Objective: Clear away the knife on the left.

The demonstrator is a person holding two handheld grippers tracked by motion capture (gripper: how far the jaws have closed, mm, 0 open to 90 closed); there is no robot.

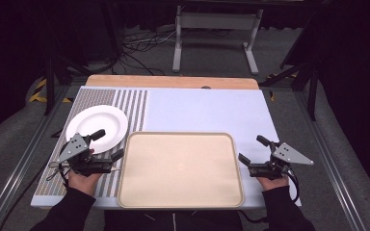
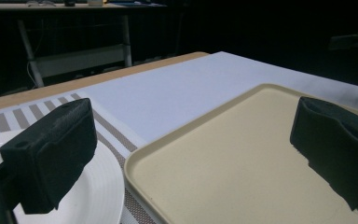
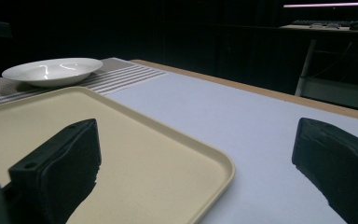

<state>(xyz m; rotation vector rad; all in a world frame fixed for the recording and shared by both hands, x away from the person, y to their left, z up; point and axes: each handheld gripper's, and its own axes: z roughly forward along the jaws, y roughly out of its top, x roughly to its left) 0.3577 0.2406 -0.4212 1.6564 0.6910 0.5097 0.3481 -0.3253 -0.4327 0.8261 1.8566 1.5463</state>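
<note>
My left gripper [image 1: 107, 144] hangs wide open with nothing between its jaws, and the white plate [image 1: 96, 127] sits just at its eleven o'clock — one jaw already over the near rim. The beige tray [image 1: 180, 169] lies at three o'clock, long axis running across the table. My right gripper [image 1: 254, 149] (also gaping, empty) waits beside the tray's far edge — well apart from the plate, so the left one is nearer.
</note>
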